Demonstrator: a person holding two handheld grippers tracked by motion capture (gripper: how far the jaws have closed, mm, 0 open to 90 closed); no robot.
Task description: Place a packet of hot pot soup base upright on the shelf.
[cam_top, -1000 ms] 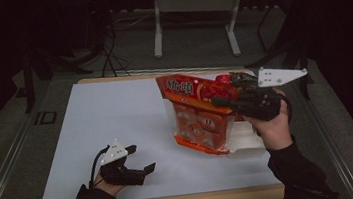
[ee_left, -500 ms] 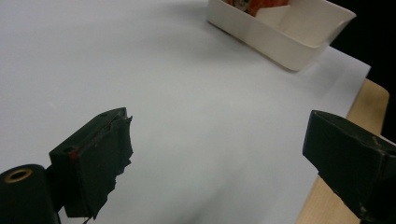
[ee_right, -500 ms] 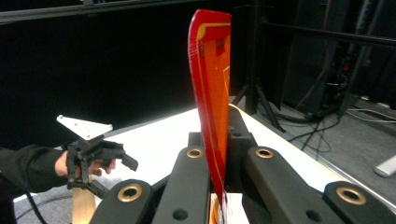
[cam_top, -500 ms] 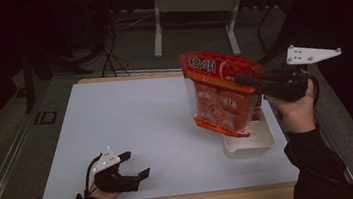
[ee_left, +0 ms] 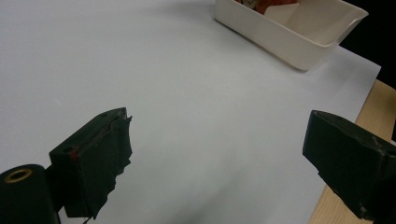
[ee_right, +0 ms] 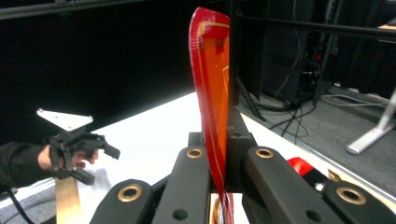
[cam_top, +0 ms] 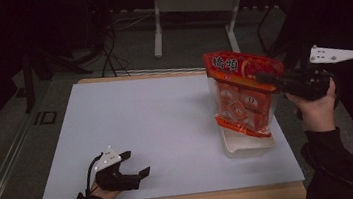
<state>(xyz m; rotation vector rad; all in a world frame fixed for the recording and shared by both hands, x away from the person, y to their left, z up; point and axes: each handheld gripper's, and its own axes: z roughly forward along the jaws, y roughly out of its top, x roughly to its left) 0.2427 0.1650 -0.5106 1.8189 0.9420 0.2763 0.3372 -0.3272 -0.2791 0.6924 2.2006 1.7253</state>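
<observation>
Right claw is clamped on the top edge of the red snack bag, which hangs upright below it, its bottom end dipping into the white tray on the worktop. Left claw rests well apart from the tray, jaws spread and holding nothing.

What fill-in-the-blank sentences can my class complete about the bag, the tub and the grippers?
1. The right gripper pinches the red bag's ____ edge.
2. The bag's bottom hangs over a ____ tub.
3. The left gripper's jaws stand ____, holding nothing.

Missing words: top; white; open
</observation>
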